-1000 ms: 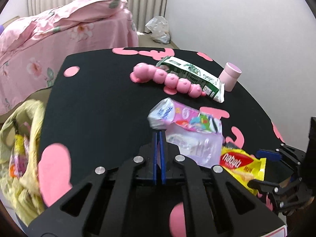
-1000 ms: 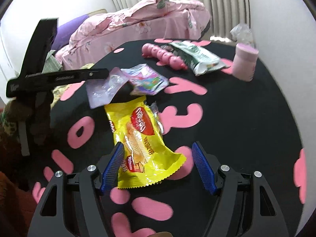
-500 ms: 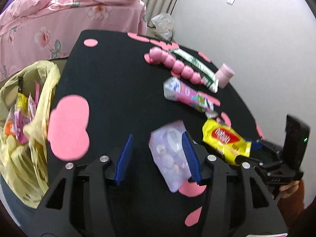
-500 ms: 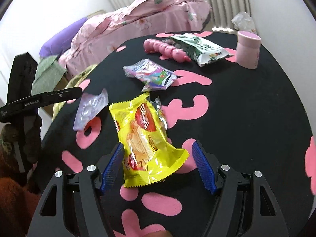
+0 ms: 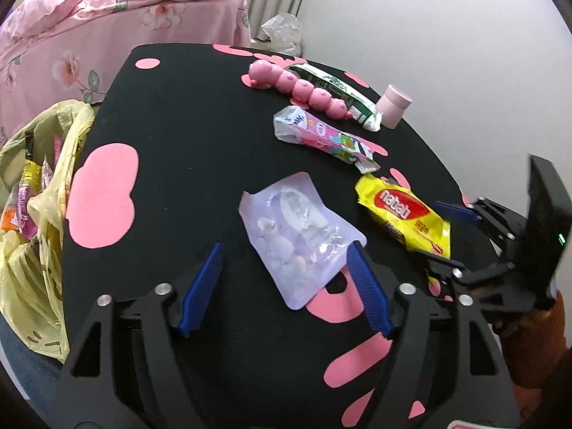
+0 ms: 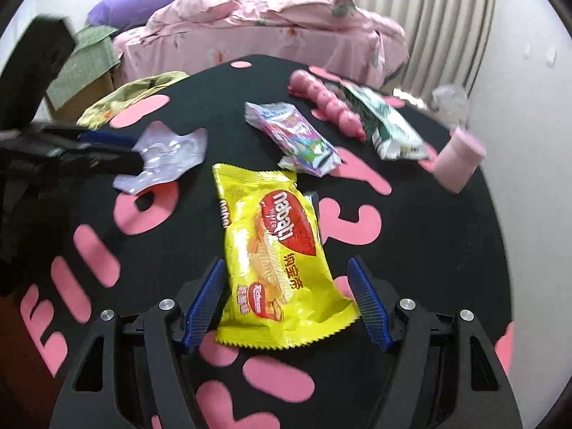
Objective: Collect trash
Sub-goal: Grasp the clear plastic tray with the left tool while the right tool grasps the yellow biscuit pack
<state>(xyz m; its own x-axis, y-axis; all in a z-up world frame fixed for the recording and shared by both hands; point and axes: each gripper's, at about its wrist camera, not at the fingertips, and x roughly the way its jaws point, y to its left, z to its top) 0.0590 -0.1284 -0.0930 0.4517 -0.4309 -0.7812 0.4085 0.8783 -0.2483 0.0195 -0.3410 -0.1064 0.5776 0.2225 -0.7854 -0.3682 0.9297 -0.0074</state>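
My left gripper (image 5: 286,282) is open over the black table (image 5: 186,150), with a clear lilac plastic wrapper (image 5: 300,228) lying loose between its blue pads. My right gripper (image 6: 286,296) is open around the near end of a yellow wafer packet (image 6: 275,254), which lies flat; the packet also shows in the left wrist view (image 5: 404,214). A pink-purple wrapper (image 5: 321,136) and a green-white wrapper (image 5: 332,89) lie further back. A yellow trash bag (image 5: 39,214) with wrappers inside hangs off the table's left edge.
A pink beaded toy (image 5: 296,85) and a pink cup (image 5: 393,105) stand at the far side of the table. A bed with pink bedding (image 5: 107,21) is behind. A white plastic bag (image 5: 280,32) lies on the floor by the wall.
My left gripper opened and let go of the lilac wrapper, which now lies on the table nearer the trash bag. My right gripper moved closer around the yellow packet.
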